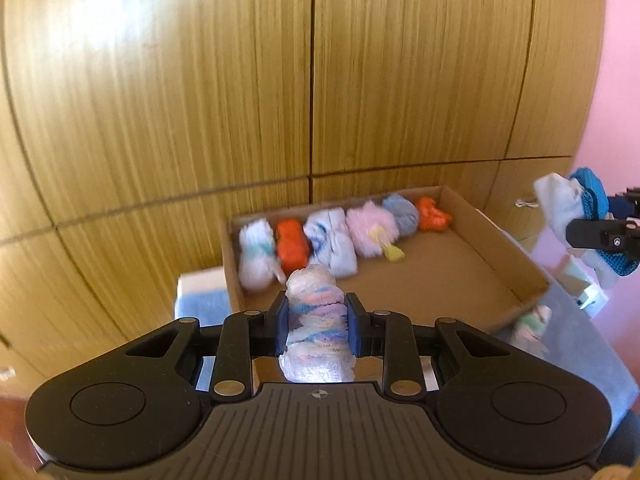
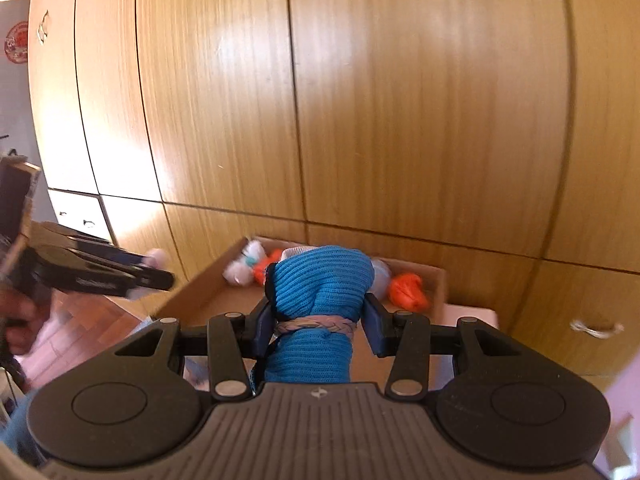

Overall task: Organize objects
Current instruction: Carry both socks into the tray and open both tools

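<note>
The striped sock roll [image 1: 318,320] sits squeezed between the jaws of the left gripper [image 1: 318,322], held up near the box [image 1: 496,240]. The blue sock roll [image 2: 320,312] is squeezed tight in the right gripper [image 2: 318,320], also up in the air over the near side of the box. Inside the box, more sock rolls [image 1: 340,236] lie in a row along the far wall. A wooden wardrobe [image 1: 240,80] stands behind.
</note>
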`<state>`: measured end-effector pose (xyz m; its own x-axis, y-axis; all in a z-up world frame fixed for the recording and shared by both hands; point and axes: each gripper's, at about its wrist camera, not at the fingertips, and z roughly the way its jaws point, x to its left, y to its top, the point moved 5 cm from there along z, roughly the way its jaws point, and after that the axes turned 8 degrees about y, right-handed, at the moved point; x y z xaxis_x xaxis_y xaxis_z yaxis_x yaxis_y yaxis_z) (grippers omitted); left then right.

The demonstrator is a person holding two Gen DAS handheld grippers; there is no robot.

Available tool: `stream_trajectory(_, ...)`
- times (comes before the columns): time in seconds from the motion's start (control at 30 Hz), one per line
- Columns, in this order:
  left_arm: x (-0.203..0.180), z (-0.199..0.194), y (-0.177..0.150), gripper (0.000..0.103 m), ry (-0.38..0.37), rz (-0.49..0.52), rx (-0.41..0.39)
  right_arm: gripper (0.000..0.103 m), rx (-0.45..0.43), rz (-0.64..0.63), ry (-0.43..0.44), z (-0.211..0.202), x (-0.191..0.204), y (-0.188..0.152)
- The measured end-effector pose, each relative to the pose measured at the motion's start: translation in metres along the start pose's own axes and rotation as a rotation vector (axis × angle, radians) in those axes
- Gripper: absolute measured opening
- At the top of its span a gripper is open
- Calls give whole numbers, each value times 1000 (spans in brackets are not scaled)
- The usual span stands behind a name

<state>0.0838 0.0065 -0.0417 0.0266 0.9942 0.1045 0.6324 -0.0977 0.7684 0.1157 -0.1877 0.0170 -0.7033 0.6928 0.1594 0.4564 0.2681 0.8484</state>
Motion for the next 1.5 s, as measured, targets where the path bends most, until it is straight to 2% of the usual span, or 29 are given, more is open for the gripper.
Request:
stream_trajectory(0.23,-4,51,10,34,24,87,21,42,73,29,52,79,9,10)
stream_trajectory(0.47,-3,96,-4,34,58,171,66,42,177,88,74,158,2,-5)
stream_trajectory(0.7,-7,117,-16,35,62,265,60,42,257,99,91,211,0,-21)
stream_trajectory(0.93,-4,120,-26,36,59,291,44,42,270,62,123,236,7,-28)
stream_trajectory(1.03,-4,121,-25,40,71,280,33,42,268,54,125,239,10,-32)
stream_trajectory(1.1,-4,119,-25,52,81,275,12,42,262,34,130,233,17,-33)
stream_trajectory(1.33,-2,114,-29,57,111,280,-30,42,240,41,134,234,25,-33)
stream_trajectory(1.5,-5,106,-30,69,110,286,-37,45,231,67,139,229,25,-34)
